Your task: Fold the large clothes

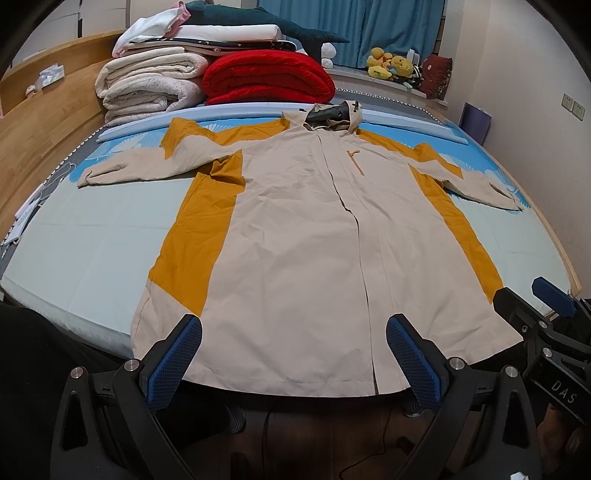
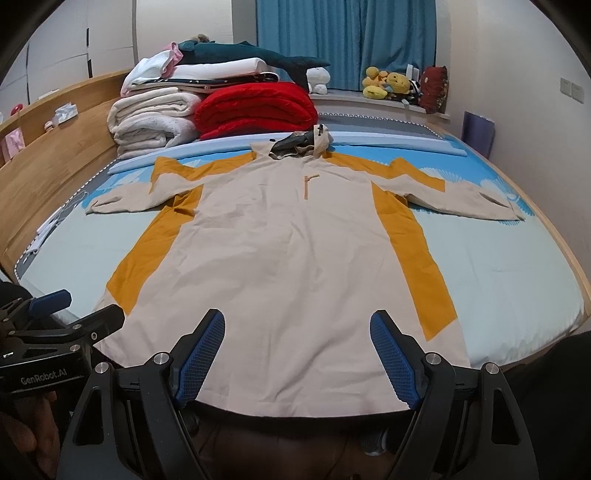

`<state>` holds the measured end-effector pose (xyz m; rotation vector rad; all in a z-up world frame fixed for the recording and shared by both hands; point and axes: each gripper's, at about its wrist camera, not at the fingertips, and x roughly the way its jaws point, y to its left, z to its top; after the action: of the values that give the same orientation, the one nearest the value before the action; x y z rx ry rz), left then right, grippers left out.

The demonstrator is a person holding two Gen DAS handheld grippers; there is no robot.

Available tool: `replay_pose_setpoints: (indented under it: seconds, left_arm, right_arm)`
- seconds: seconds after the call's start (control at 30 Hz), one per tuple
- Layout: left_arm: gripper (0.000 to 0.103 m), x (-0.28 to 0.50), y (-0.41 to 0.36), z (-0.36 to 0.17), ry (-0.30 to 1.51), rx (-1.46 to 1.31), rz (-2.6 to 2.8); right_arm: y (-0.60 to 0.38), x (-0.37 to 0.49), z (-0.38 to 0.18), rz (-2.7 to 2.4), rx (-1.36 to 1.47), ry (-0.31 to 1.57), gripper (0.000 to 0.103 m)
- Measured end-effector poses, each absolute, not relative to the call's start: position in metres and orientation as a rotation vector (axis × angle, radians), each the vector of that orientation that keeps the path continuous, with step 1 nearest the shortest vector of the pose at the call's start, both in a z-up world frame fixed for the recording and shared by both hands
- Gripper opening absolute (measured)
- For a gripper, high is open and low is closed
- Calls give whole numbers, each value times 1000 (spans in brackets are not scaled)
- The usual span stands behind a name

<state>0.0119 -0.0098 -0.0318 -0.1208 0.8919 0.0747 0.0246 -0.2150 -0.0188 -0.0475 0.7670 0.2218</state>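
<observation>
Blue curtains (image 1: 369, 33) hang at the top of the left wrist view, above a bed (image 1: 92, 240) with a pale blue sheet and a wooden frame along the left edge. Folded cream blankets (image 1: 147, 85) and a red blanket (image 1: 267, 79) are stacked at the upper left, and yellow plush toys (image 1: 391, 64) sit at the upper right. A beige and mustard hooded jacket (image 1: 295, 240) lies flat in the middle of the frame, front up, sleeves spread to both sides, hood toward the top, hem at the bed's near edge. The left claw (image 1: 293, 363) hovers at the bottom centre over the hem, its blue pads wide apart and holding nothing. The right claw (image 1: 554, 299) shows at the lower right edge. In the right wrist view, the same jacket (image 2: 280, 258) fills the centre of the bed (image 2: 517, 277), with the red blanket (image 2: 255, 109) and curtains (image 2: 347, 40) above it. The right claw (image 2: 297, 363) sits at the bottom centre over the hem, released, pads well apart and empty. The left claw (image 2: 51, 301) shows at the lower left edge.
</observation>
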Motion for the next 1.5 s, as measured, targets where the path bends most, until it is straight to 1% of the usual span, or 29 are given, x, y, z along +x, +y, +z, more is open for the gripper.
replay_pose_setpoints:
  seconds: [1.5]
  left_arm:
    - [99, 11, -9, -31, 894, -125, 73]
  right_arm:
    - [-202, 20, -18, 243, -70, 752, 81]
